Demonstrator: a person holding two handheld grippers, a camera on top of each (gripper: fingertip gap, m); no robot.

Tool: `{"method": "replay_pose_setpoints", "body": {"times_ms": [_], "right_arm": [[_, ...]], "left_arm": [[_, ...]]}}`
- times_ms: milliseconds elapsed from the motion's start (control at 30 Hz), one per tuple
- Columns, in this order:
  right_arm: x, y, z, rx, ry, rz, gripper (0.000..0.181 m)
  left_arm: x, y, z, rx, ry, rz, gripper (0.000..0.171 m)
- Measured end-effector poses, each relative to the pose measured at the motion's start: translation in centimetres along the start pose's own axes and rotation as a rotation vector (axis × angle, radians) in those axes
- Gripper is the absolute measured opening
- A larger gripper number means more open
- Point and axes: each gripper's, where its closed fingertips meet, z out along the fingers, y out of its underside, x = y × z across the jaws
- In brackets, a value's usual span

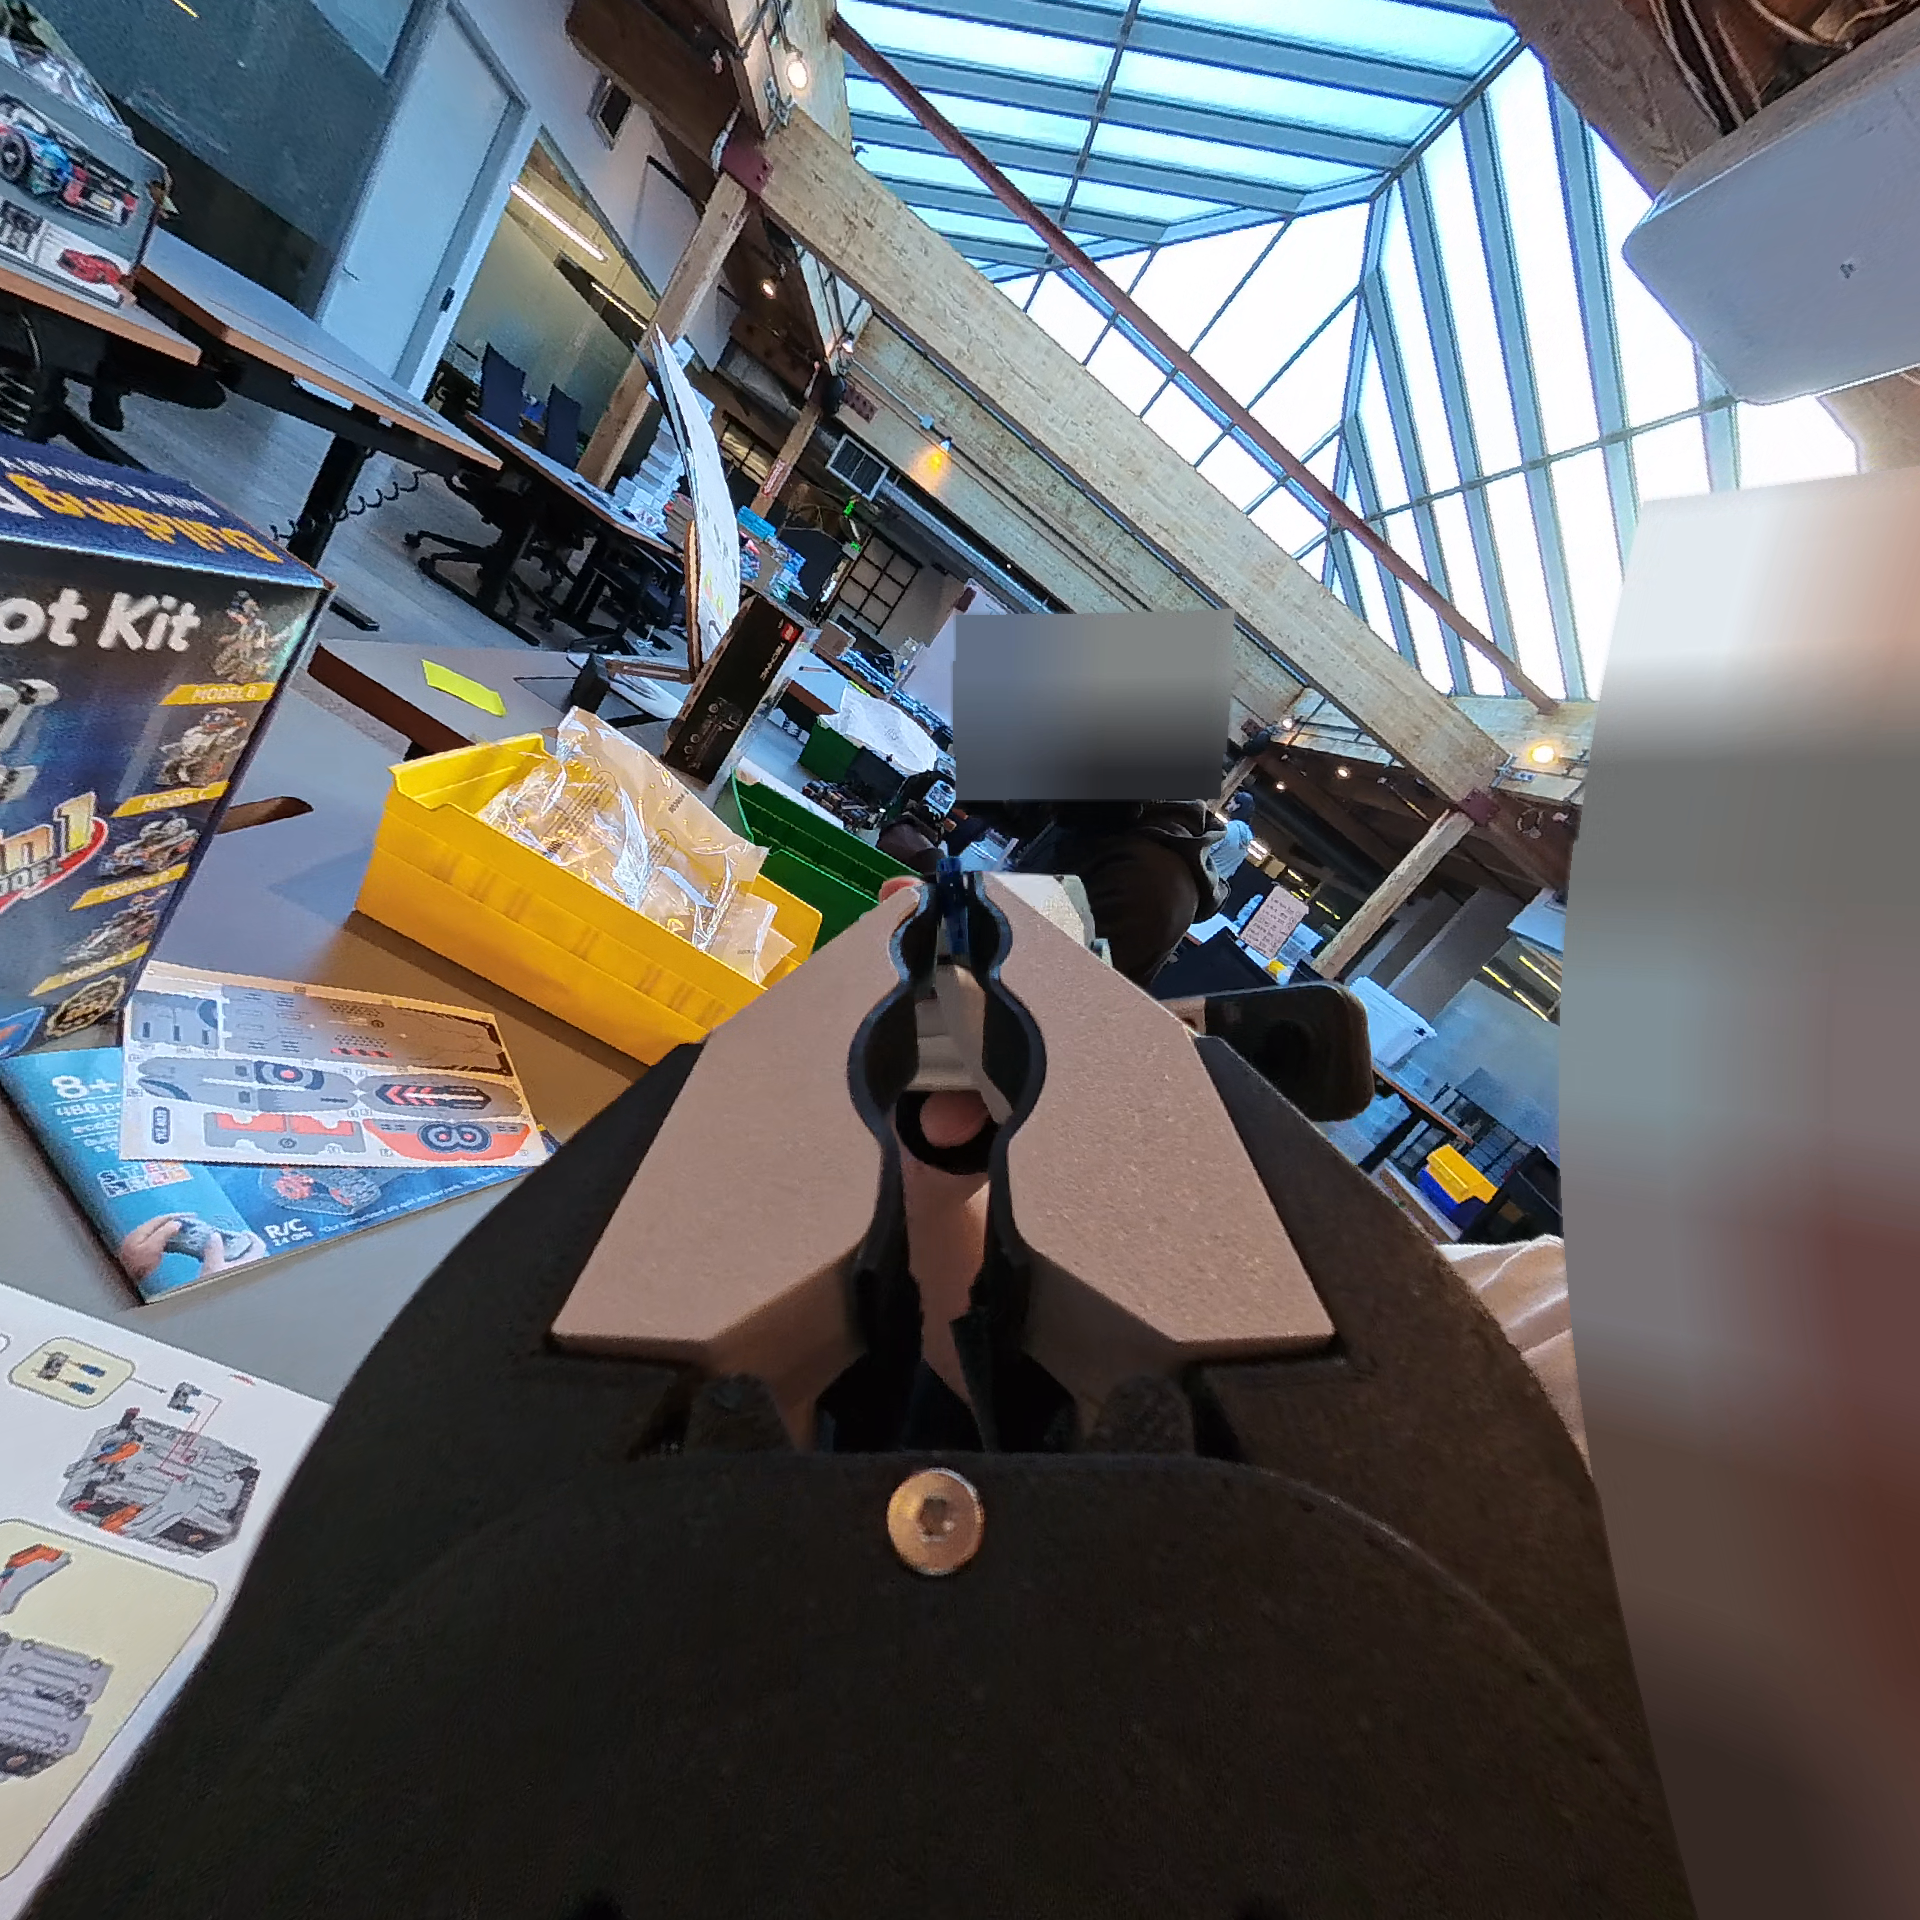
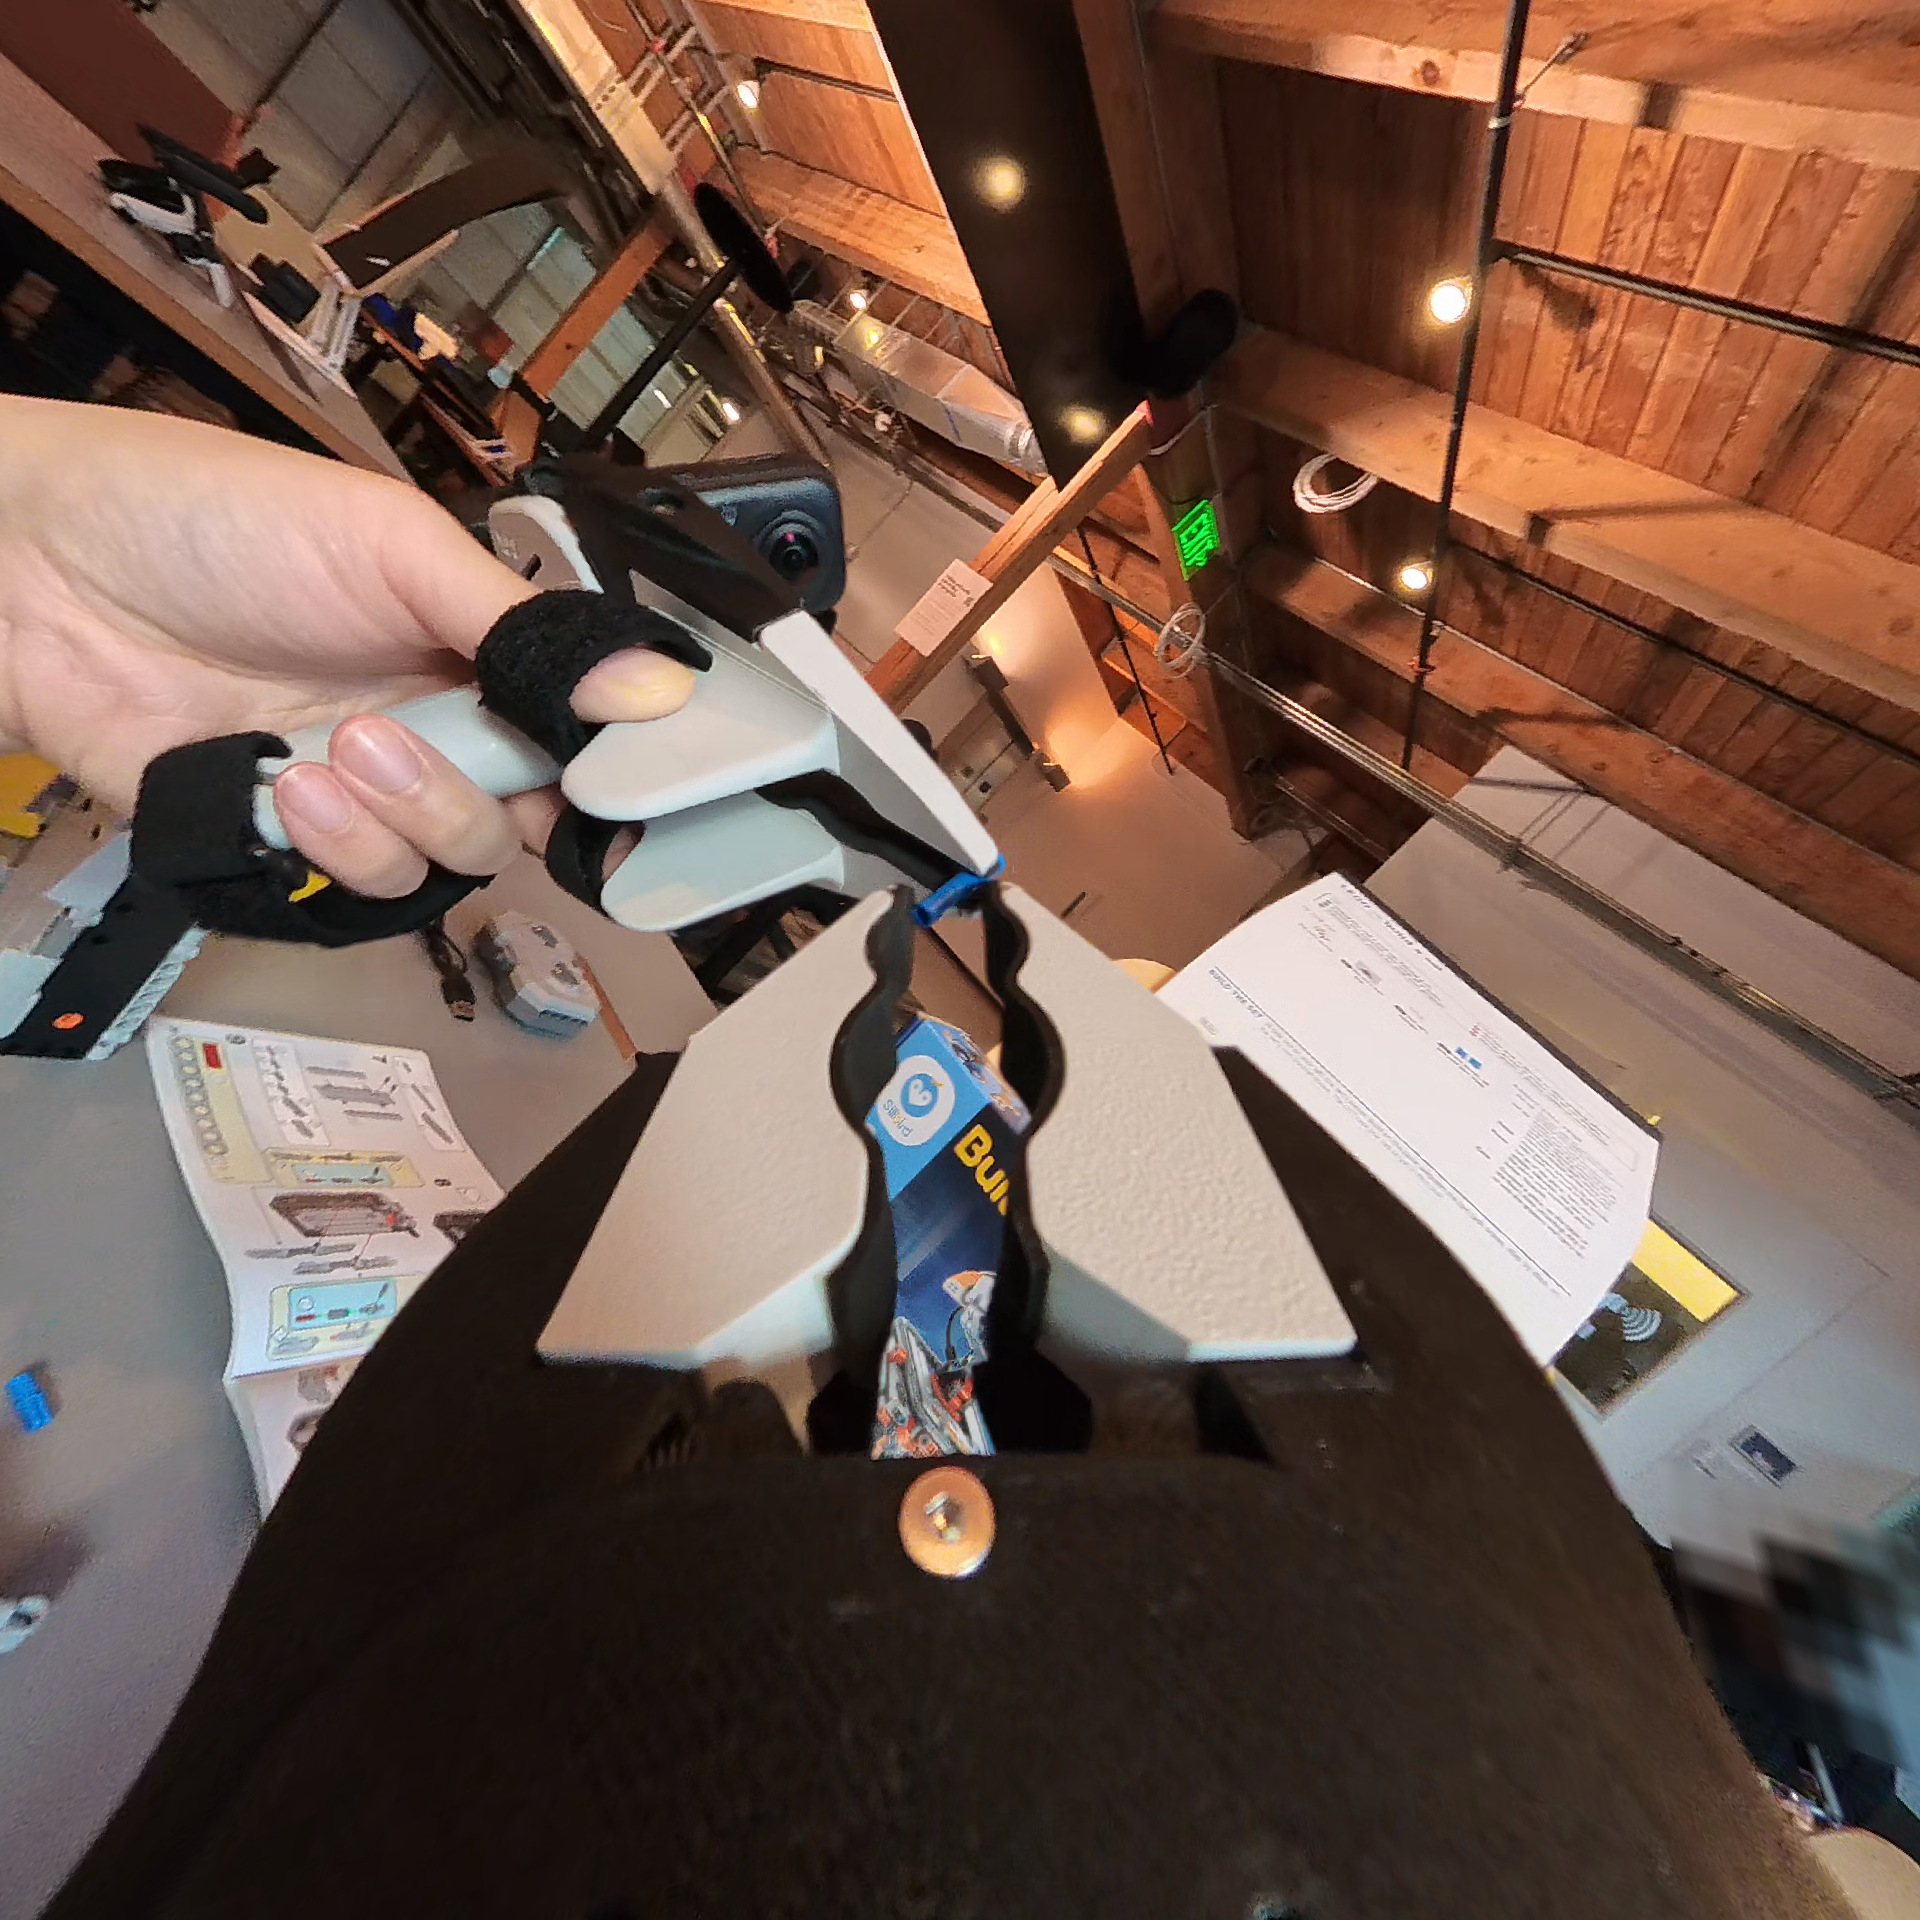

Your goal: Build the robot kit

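My left gripper point(image 1: 951, 891) is shut on a small blue pin point(image 1: 952, 914) that sticks out at its tips. In the right wrist view, a bare hand point(image 2: 208, 623) holds the left gripper point(image 2: 979, 860) at upper left, pointing down to the right. It holds the blue pin point(image 2: 945, 896) right in the narrow gap between my right gripper's point(image 2: 951, 906) tips. The right jaws stand slightly apart around the pin, and I cannot tell if they touch it. Both grippers are raised above the grey table point(image 2: 83, 1195).
A yellow bin point(image 1: 540, 935) with clear plastic bags, a green bin point(image 1: 821, 847) and a dark blue kit box point(image 1: 125, 727) stand on the left. A sticker sheet point(image 1: 312, 1070), instruction booklet point(image 2: 312, 1174), grey block point(image 2: 535, 977), part-built model point(image 2: 94, 966) and white printed sheet point(image 2: 1434, 1122) lie around.
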Motion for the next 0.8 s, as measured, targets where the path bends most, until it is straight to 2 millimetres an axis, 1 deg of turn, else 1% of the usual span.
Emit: {"method": "replay_pose_setpoints", "body": {"times_ms": [33,100,200,300,333,367,467,500,567,600,667,700,800], "right_arm": [[0.1,0.0,-0.1,-0.004,-0.014,0.002,0.005],[0.4,0.0,-0.3,-0.006,-0.041,0.027,0.002],[0.1,0.1,-0.5,-0.006,-0.103,0.063,0.002],[-0.7,0.4,-1.0,-0.029,-0.214,0.067,0.002],[-0.8,0.3,-1.2,-0.029,-0.246,0.078,0.002],[-0.8,0.2,-1.4,-0.027,-0.266,0.086,0.002],[-1.1,0.0,-2.0,-0.026,-0.328,0.067,0.002],[-1.0,0.0,-2.2,-0.024,-0.327,0.052,0.002],[-1.7,-0.6,-2.6,0.005,-0.377,0.038,0.002],[-1.7,-0.8,-2.7,0.012,-0.380,0.030,0.002],[-2.2,-0.9,-2.9,0.014,-0.405,0.015,0.002],[-2.3,-0.9,-2.9,0.015,-0.411,0.004,0.002],[-2.4,-1.1,-3.1,0.025,-0.423,-0.005,0.002]], "left_arm": [[0.0,0.0,-0.1,-0.004,-0.007,0.011,0.003],[0.3,0.1,-0.1,-0.027,-0.010,0.031,0.003],[0.2,0.5,-0.1,-0.067,-0.037,0.072,0.003],[0.2,1.6,-0.5,-0.180,-0.042,0.142,0.003],[0.2,1.8,-0.7,-0.207,-0.046,0.164,0.007],[0.1,1.8,-0.8,-0.223,-0.065,0.193,0.024],[0.0,3.1,-1.5,-0.335,-0.100,0.323,0.028],[0.0,3.3,-1.6,-0.354,-0.114,0.359,0.029],[0.3,3.5,-1.5,-0.367,-0.106,0.416,0.029],[0.7,3.7,-1.3,-0.368,-0.080,0.433,0.028],[1.7,4.3,-1.1,-0.387,-0.013,0.460,0.016],[1.9,4.6,-1.0,-0.394,0.004,0.470,0.010],[2.1,4.5,-0.9,-0.383,0.012,0.491,0.004]]}}
